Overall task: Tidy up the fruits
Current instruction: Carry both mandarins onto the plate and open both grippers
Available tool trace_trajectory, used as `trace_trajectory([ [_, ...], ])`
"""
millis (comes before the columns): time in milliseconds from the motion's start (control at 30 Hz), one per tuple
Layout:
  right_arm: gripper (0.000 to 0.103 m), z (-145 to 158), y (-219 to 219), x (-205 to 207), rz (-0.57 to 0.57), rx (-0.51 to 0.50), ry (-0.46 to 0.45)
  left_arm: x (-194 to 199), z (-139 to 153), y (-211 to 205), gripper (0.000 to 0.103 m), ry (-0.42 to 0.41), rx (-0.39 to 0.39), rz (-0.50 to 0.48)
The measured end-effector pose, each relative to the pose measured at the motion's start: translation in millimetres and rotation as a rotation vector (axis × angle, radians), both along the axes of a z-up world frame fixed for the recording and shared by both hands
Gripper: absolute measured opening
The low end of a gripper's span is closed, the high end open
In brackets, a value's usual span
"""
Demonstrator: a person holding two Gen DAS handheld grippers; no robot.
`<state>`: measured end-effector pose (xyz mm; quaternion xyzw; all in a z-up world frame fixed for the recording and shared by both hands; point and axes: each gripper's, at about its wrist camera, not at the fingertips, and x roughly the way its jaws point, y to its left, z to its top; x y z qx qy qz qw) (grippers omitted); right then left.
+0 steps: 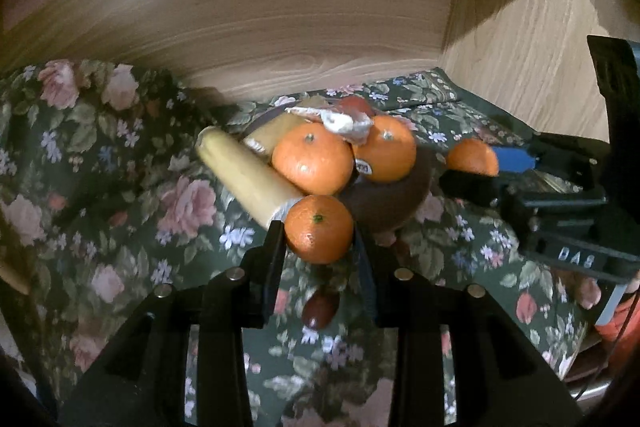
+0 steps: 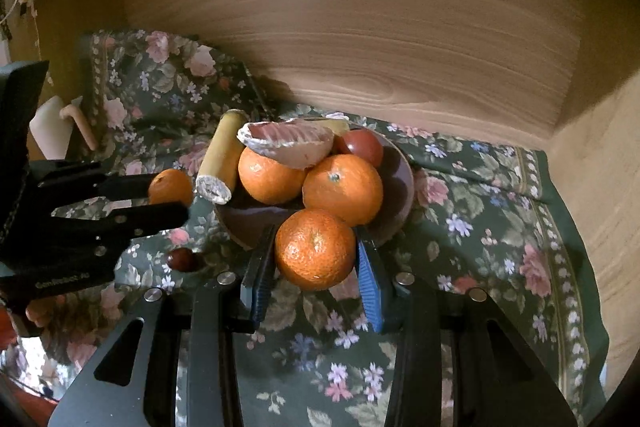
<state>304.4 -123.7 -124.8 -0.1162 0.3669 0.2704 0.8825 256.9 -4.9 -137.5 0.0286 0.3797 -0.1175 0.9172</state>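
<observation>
So, two mandarins are being held at once rn, one per hand-held gripper. The left hand-held gripper (image 1: 319, 231) is clenched on a mandarin (image 1: 319, 229), pads pressed on both sides, held just in front of the brown bowl (image 1: 390, 203). The right hand-held gripper (image 2: 316, 251) is likewise clamped on its own mandarin (image 2: 315, 249), w/ blue pads against the peel, right at the bowl's near rim. Inside the bowl two more oranges (image 2: 343, 189) are piled up, w/ a peeled pomelo wedge (image 2: 286, 143) laid on top, a red fruit (image 2: 362, 146) behind & a yellowish cut stalk (image 2: 220, 157) leaning over the rim. A small dark red fruit (image 2: 182, 259) is left on the floral tablecloth (image 2: 480, 227), beside the bowl.
</observation>
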Motion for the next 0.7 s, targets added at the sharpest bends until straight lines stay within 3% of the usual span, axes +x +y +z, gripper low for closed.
trace_trajectory([
  [267, 0.035, -18, 15, 18, 0.034, -0.041, 0.050, 27, -17, -6, 0.034, 0.064, -0.011, -0.018],
  [700, 0.036, -31, 21, 31, 0.054, -0.054, 0.088, 38, -29, -15, 0.034, 0.111, -0.008, -0.047],
])
